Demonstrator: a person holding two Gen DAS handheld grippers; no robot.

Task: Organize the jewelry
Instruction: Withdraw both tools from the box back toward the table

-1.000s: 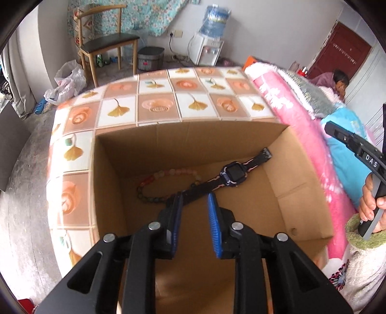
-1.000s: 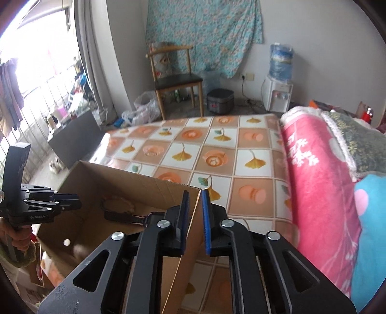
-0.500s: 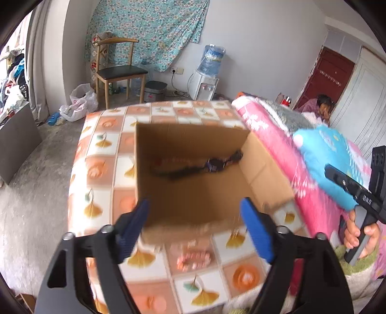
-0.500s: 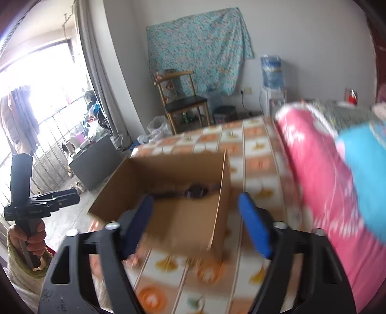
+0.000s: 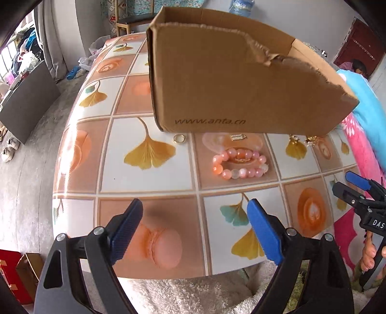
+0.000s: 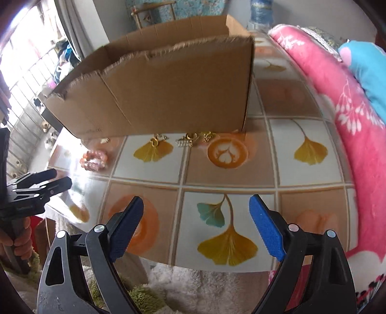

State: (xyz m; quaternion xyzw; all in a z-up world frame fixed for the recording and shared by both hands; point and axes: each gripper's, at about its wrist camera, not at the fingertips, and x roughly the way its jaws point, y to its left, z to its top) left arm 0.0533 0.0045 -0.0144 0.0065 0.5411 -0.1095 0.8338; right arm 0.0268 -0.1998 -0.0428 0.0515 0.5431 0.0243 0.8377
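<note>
A brown cardboard box (image 5: 229, 79) stands on the tiled table (image 5: 149, 174); it also shows in the right wrist view (image 6: 168, 89). In front of it lie a pink bead bracelet (image 5: 240, 164), a gold ring (image 5: 179, 138), a small gold clip (image 5: 238, 137) and gold charms (image 5: 301, 140). The right wrist view shows the bracelet (image 6: 95, 159) and gold charms (image 6: 190, 140). My left gripper (image 5: 195, 229) is open and empty over the table's near edge. My right gripper (image 6: 196, 227) is open and empty, also near the front edge.
A pink blanket (image 6: 342, 116) and a blue cushion (image 6: 366, 67) lie along the table's right side. A white fluffy rug (image 5: 193, 294) lies below the table's front edge. A wooden chair (image 6: 154, 9) stands behind the box.
Both grippers pulled back out of the box to the table's front edge and opened wide. The box's inside, with the watch and dark bracelet, is now hidden.
</note>
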